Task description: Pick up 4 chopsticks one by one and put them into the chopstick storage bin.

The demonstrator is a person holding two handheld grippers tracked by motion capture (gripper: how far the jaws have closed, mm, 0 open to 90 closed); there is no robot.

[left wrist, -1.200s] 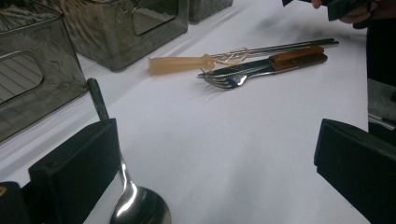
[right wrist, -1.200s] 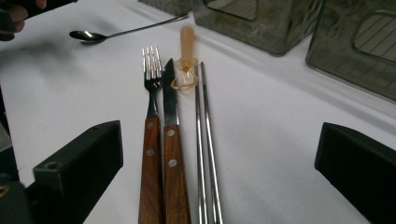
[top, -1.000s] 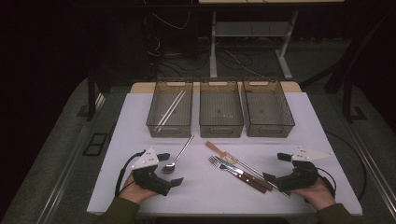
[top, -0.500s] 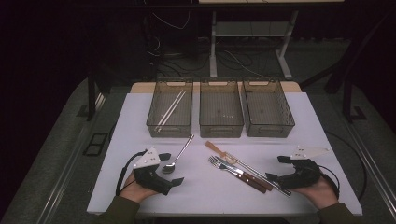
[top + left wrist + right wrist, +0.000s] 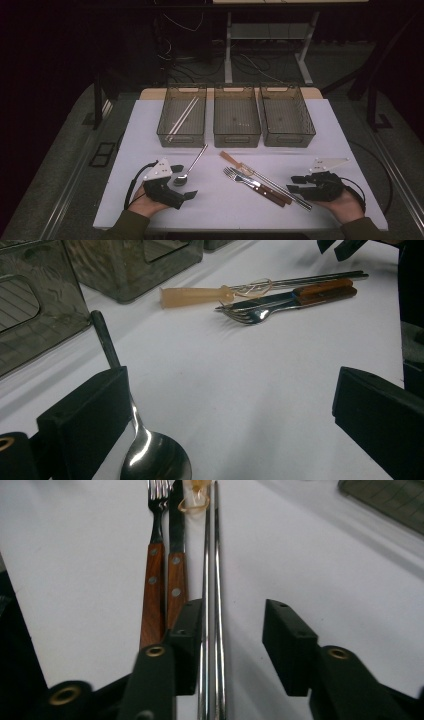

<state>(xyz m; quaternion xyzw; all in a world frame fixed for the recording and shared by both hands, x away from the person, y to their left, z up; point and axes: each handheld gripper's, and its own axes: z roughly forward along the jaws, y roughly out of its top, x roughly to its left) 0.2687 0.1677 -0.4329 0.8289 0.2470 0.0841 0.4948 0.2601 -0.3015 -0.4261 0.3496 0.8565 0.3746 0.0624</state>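
Down on the white tabletop [image 5: 320, 145], the right tool [image 5: 231, 630] lies low with its jaws parted to a middling gap around the near end of the metal chopsticks [image 5: 212, 580], which run just beside one jaw without being pinched. Touching the chopsticks on their far side lie a wooden-handled knife [image 5: 175, 587] and fork [image 5: 154, 590], packed so close that they crowd that jaw. A pale sleeve with a loop of band [image 5: 200, 295] sits at the chopsticks' other end. The left tool [image 5: 230, 410] rests wide, nothing between its jaws; a spoon [image 5: 155, 460] lies against the outer face of one jaw, its dark handle pointing toward the bins. Three clear bins [image 5: 237, 117] stand in a row at the back, well apart from both tools, and the leftmost bin [image 5: 182, 117] holds a pale pair of chopsticks [image 5: 181, 119].
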